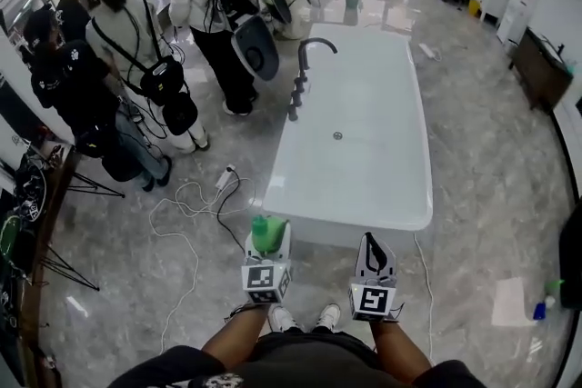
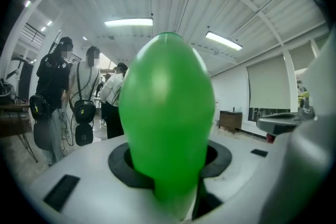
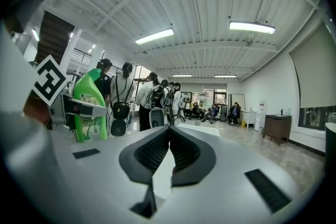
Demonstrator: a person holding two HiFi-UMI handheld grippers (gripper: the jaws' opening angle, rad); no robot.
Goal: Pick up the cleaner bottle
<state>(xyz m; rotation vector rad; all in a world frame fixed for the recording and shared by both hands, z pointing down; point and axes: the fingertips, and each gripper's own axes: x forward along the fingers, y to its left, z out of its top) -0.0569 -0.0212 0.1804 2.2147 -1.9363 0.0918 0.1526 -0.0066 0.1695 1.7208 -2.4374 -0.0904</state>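
My left gripper (image 1: 269, 243) is shut on a green cleaner bottle (image 1: 265, 233), held in the air just in front of the white bathtub's near end. In the left gripper view the bottle (image 2: 168, 113) stands upright between the jaws and fills the middle of the picture. My right gripper (image 1: 375, 259) hovers beside it on the right, shut with nothing between its pads. In the right gripper view the black pads (image 3: 181, 152) meet, and the bottle (image 3: 90, 99) shows at the left, clamped in the other gripper.
The white bathtub (image 1: 400, 195) with a dark faucet (image 1: 305, 68) stands ahead. Several people with bags stand at the left (image 1: 136, 59). Cables (image 1: 195, 204) lie on the tiled floor. A dark cabinet (image 1: 541, 68) stands at the right wall, and a small bottle (image 1: 546, 300) on the floor.
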